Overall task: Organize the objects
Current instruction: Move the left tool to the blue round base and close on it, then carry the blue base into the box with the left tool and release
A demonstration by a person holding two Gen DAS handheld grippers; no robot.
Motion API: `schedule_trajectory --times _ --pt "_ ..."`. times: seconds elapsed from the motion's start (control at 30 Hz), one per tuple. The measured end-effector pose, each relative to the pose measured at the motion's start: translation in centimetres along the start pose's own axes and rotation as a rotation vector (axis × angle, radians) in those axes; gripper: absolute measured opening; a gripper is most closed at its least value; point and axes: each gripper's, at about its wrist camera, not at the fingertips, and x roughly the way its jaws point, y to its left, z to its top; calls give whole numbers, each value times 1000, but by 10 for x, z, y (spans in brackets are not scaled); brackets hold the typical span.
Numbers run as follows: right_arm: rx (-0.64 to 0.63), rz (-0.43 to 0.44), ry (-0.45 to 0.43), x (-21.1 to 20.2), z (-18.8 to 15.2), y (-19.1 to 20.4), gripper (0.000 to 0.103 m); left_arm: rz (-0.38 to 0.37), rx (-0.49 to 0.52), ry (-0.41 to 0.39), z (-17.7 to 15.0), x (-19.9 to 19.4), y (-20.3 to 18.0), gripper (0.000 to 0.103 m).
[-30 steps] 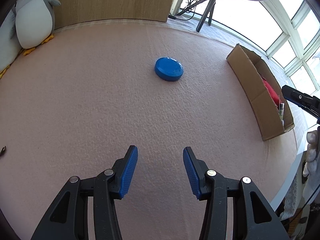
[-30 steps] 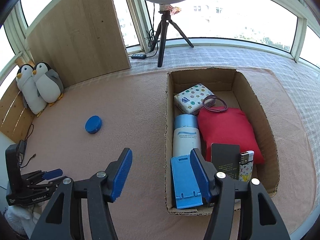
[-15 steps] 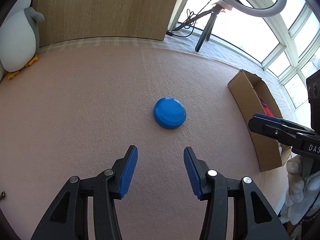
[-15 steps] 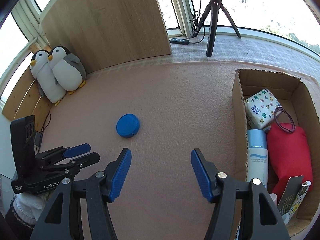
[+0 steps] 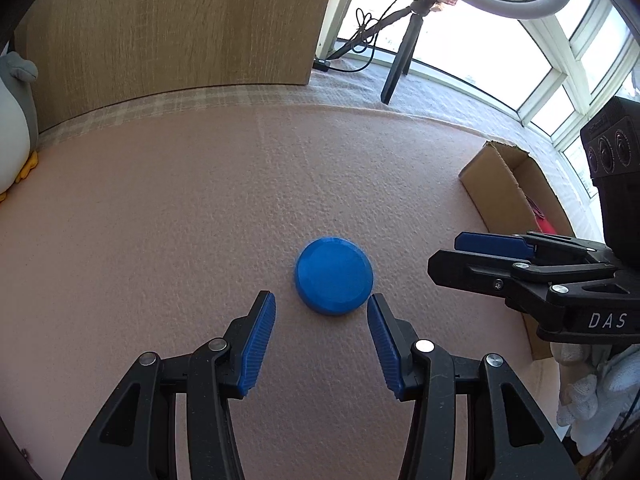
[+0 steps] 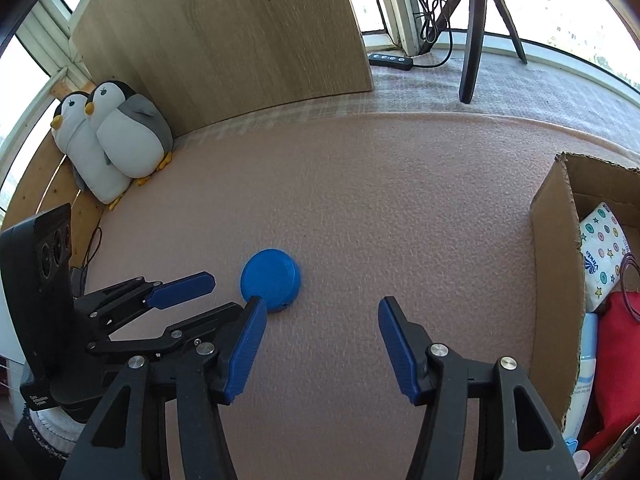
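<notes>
A round blue disc point(image 5: 334, 276) lies flat on the pink mat point(image 5: 180, 220). My left gripper point(image 5: 320, 302) is open, and its blue fingertips stop just short of the disc on either side without touching it. My right gripper point(image 6: 320, 304) is open and its jaws are closing, with only bare mat between them. The blue disc point(image 6: 272, 278) shows just past its left finger. In the left wrist view the right gripper point(image 5: 444, 258) comes in from the right, close beside the disc. The left gripper point(image 6: 224, 294) reaches in from the left in the right wrist view.
An open cardboard box point(image 6: 556, 264) stands to the right with a tissue pack point(image 6: 604, 252), a red pouch point(image 6: 616, 356) and a bottle point(image 6: 586, 364) inside. Two plush penguins point(image 6: 120, 136) lean on a wooden board point(image 6: 240, 40). A tripod point(image 6: 472, 40) stands at the back.
Both grippers have moved in on the blue disc. The right one has swung left, away from over the box. The disc now sits at the left gripper's fingertips.
</notes>
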Motion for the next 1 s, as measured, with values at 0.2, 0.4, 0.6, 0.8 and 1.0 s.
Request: schedule_trajectory --times 0.2,0.4,0.6,0.8,1.0 --pt "47 50 37 18 10 -8 47 -14 10 16 5 10 1 51" --pt "59 88 68 33 18 -2 39 -21 39 36 4 20 -2 51" --pt "46 104 111 48 20 8 32 -35 56 37 2 23 -4 49" --pt "54 124 132 55 17 11 22 -41 77 35 -2 24 -8 46" --pt "60 125 134 54 13 9 20 -58 66 27 -9 19 -8 41"
